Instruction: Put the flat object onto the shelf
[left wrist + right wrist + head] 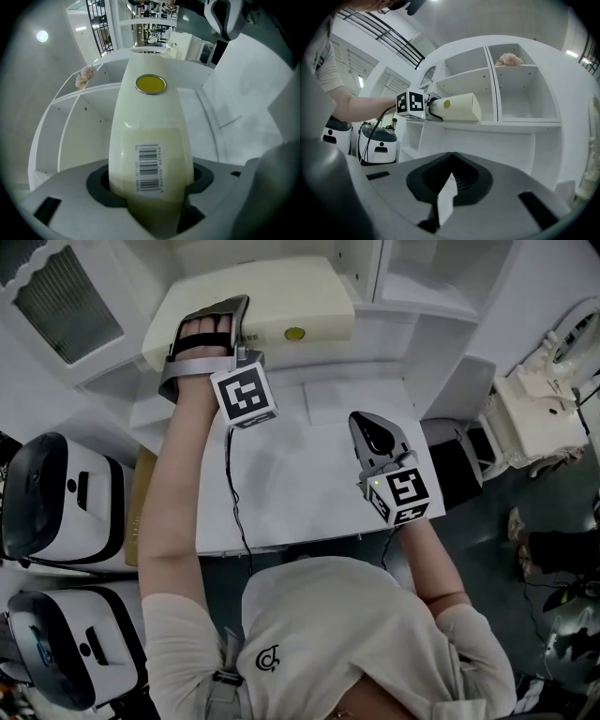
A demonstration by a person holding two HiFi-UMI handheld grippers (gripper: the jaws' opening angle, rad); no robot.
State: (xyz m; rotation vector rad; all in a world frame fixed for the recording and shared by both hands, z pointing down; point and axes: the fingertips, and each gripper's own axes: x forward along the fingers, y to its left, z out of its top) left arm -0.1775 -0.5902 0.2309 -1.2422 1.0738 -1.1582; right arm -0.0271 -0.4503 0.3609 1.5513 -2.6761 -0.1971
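The left gripper pinches the near end of the flat object, one jaw on each broad side just behind the barcode, with no gap showing between pad and casing. From the jaws the object runs straight out along the gripper's own line, so its long axis continues the forearm and its far end points into the shelf.

In the right gripper view the object lies level, broad face down, along the middle board of the shelf, in the left bay under the small upper compartments. Its underside meets the board or sits just over it; I cannot tell which. In the head view most of its length already lies over the board, and only the gripped end hangs toward the person.

So the coming move turns on that contact. If the object rests flat, the left gripper need only spread its jaws and draw back along the same axis, without lifting.

The right gripper is well apart, low over the white table. Its jaws are pressed together on nothing. The left is clearly the nearer hand.
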